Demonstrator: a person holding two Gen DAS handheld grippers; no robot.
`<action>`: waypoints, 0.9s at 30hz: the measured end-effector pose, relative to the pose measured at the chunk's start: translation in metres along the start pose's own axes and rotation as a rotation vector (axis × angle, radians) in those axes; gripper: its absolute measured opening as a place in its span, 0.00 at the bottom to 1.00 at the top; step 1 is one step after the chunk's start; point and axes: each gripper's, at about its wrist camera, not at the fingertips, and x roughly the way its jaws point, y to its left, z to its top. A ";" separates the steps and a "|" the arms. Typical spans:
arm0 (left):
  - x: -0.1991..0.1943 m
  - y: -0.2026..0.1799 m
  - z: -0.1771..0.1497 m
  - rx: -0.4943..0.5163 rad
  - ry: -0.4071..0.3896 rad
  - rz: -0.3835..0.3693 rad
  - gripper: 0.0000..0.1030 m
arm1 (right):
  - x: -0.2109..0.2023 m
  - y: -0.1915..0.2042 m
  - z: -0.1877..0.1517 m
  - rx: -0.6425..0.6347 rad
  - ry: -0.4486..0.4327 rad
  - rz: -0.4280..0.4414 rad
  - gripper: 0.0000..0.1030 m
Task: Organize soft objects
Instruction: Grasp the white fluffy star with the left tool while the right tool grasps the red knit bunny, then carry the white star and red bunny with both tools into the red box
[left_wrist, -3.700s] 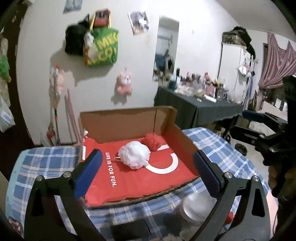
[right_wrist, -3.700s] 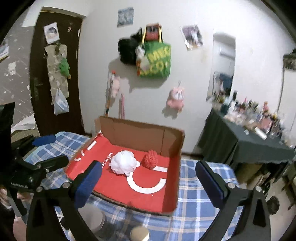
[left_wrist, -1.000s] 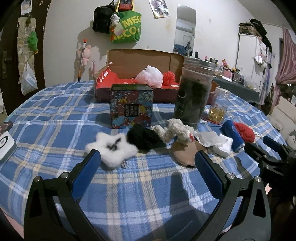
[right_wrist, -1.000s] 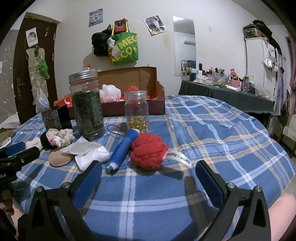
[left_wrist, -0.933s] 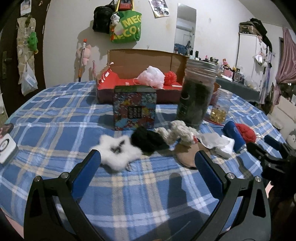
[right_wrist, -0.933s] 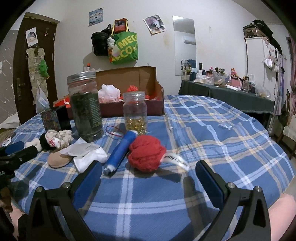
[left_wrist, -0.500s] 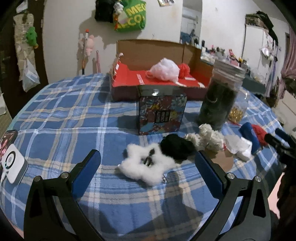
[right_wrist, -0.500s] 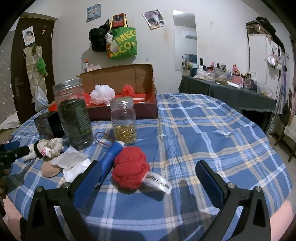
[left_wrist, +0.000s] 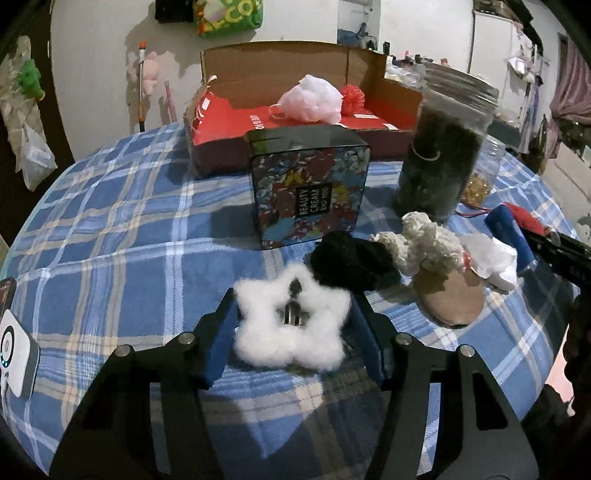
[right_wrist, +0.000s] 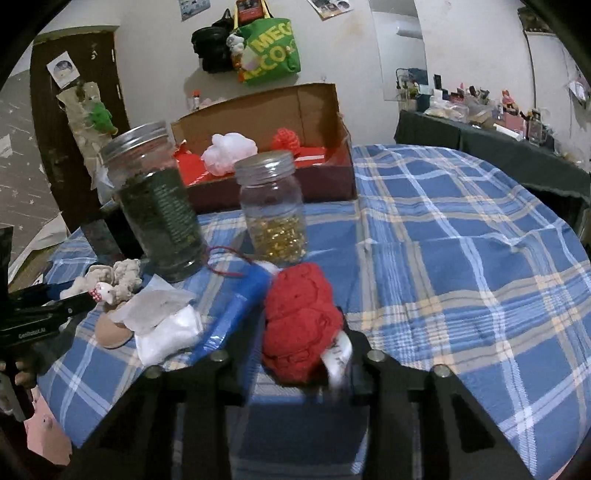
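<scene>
white fluff fills the middle of the left wrist view: a star-shaped fluffy piece (left_wrist: 291, 325) lies on the blue plaid bench (left_wrist: 110, 229) with the left tongs (left_wrist: 291, 332) clamped on it, a blue pad pressed into each side. at 1 o'clock from the star a black fuzzy item (left_wrist: 351, 262) touches it, and further toward 2 o'clock sit a cream plush toy (left_wrist: 424, 243) and a tan pad (left_wrist: 450, 299). a floral tin (left_wrist: 310, 188) stands at 12 o'clock, with the open cardboard box (left_wrist: 280, 74) behind it holding a pale pink mesh pouf (left_wrist: 310, 99) and a small red pouf (left_wrist: 352, 96). only this view shows the star, the black item and a white device (left_wrist: 16, 354) at the 9 o'clock edge of the bench

the right wrist view shows what the left barely catches: a red knitted ball (right_wrist: 301, 321) with a white tag, lying on the bench and gripped by the right tongs (right_wrist: 297, 360), closed against its sides. a blue tube (right_wrist: 236, 310) lies just beside it at 10 o'clock, a white cloth (right_wrist: 162, 325) further toward 9 o'clock. a small jar of gold pieces (right_wrist: 273, 210) stands at 12 o'clock and a tall dark-filled jar (right_wrist: 155, 203) at 11 o'clock. in the left view the tall jar hides most of the small one, and the red ball is only a sliver at 3 o'clock
</scene>
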 end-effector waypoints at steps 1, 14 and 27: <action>-0.001 0.000 -0.001 0.002 -0.005 0.000 0.53 | -0.003 0.001 0.000 0.000 -0.011 0.006 0.35; -0.038 0.005 0.009 -0.017 -0.112 0.039 0.52 | -0.045 0.004 0.017 0.022 -0.161 -0.037 0.35; -0.052 -0.044 0.019 0.041 -0.149 -0.155 0.52 | -0.047 0.051 0.011 -0.009 -0.174 0.121 0.35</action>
